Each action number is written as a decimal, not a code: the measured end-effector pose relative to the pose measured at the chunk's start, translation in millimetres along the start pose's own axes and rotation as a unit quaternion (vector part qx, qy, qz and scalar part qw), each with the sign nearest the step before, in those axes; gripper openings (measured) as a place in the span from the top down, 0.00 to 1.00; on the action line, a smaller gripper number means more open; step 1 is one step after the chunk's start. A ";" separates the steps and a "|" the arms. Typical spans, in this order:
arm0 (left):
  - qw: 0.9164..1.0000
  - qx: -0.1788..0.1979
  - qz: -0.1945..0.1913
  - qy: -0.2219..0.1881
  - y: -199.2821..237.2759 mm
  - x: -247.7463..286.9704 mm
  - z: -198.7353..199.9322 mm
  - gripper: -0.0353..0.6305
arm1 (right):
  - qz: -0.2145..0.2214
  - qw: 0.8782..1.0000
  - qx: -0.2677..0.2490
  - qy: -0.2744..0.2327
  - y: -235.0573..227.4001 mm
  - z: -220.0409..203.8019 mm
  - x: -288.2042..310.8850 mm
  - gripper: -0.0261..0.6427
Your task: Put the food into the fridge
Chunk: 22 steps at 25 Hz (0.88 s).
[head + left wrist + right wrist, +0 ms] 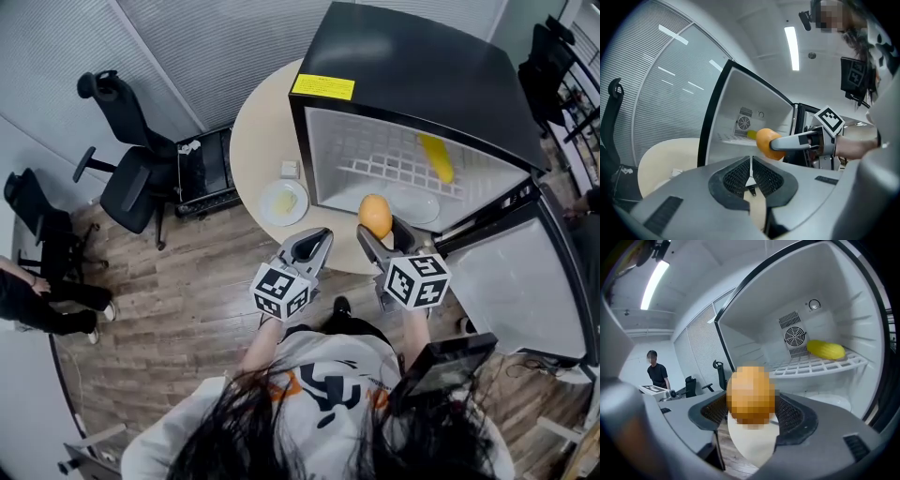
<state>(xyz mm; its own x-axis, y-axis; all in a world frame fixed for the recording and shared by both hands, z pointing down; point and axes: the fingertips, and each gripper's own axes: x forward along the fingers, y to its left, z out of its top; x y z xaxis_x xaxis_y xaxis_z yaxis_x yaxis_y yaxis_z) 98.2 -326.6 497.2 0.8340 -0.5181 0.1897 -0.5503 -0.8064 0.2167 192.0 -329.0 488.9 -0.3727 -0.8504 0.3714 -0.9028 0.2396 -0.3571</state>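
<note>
A small black fridge point(412, 75) stands open on a round beige table point(258, 141). My right gripper point(380, 227) is shut on an orange point(375, 216), held just outside the fridge's lower opening; the orange point(750, 394) fills the space between the jaws in the right gripper view. A long yellow fruit point(436, 157) lies on the white wire shelf point(820, 364). Beside the right gripper, my left gripper point(319, 242) is shut and holds nothing; from its own view the orange point(766, 143) shows ahead.
A white plate point(283, 202) with a pale food piece sits on the table left of the fridge. Another white plate point(412, 204) lies on the fridge floor. The fridge door point(520, 281) swings out at right. Office chairs point(131, 169) stand at left.
</note>
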 end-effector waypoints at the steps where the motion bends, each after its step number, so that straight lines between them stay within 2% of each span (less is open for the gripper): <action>1: 1.000 0.001 0.001 0.001 0.1 2.4 0.1 0.93 | 0.000 1.000 -0.009 -0.002 -3.3 6.0 2.7 0.48; 11: 1.000 0.004 0.017 0.013 2.7 3.6 -1.9 0.93 | 0.000 0.993 -0.118 -0.009 -26.6 72.9 56.5 0.48; 16: 0.999 0.004 0.031 0.013 10.7 -0.4 -1.7 0.93 | 0.003 0.986 -0.169 0.014 -33.0 90.9 92.8 0.48; 22: 0.999 0.005 0.041 0.009 17.9 -3.9 2.3 0.93 | -0.001 0.977 -0.206 0.046 -44.6 105.3 127.6 0.48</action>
<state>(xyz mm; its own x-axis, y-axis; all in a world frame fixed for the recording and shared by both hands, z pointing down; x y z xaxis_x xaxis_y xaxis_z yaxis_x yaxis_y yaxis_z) 85.2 -339.7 498.2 0.7854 -0.5775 0.2228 -0.6160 -0.7647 0.1894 207.3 -497.5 462.0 -0.3717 -0.8095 0.4545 -0.9061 0.4230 0.0123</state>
